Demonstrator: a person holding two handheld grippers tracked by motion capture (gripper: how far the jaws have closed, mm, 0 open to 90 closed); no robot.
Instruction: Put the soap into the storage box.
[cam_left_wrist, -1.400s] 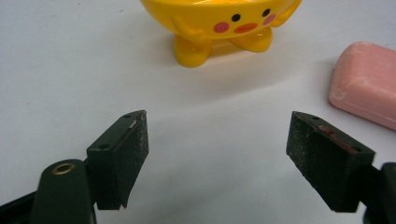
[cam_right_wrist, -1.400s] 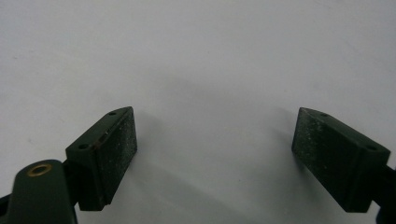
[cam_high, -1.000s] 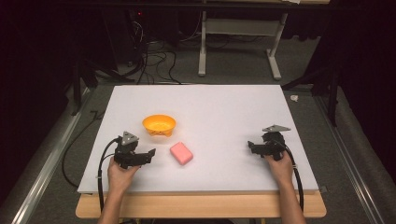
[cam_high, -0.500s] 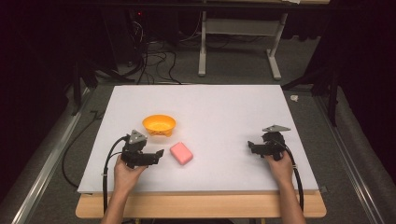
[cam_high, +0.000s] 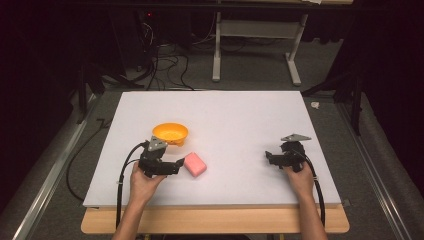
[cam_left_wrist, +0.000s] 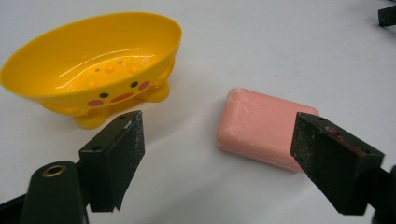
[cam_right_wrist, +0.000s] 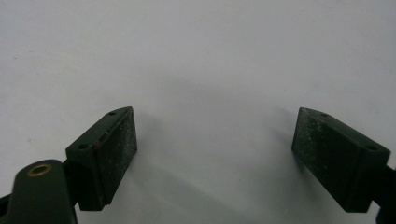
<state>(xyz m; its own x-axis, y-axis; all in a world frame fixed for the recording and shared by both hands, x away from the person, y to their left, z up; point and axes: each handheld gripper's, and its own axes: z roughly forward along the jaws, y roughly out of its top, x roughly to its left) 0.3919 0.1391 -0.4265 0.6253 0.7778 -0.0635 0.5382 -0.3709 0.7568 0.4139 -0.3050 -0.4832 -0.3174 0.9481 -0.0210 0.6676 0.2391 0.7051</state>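
Observation:
A pink bar of soap (cam_high: 195, 164) (cam_left_wrist: 261, 128) lies flat on the white table (cam_high: 235, 120). Just behind and left of it stands a yellow soap dish (cam_high: 170, 133) (cam_left_wrist: 93, 60) with a little face on its side, empty. My left gripper (cam_high: 177, 164) (cam_left_wrist: 219, 154) is open, low over the table, its tips right at the soap's left end; one jaw overlaps the soap's near corner in the left gripper view. My right gripper (cam_high: 270, 158) (cam_right_wrist: 215, 154) rests open on the right part of the table, with bare white surface between its jaws.
The white board lies on a wooden table (cam_high: 215, 226) whose front edge shows below it. Cables (cam_high: 122, 172) trail from both grippers toward the person. Beyond the far edge are a dark floor, cables and a metal stand (cam_high: 255, 45).
My left gripper has slid right and slightly forward toward the soap, ending at its left end. The right gripper, soap and dish have stayed put.

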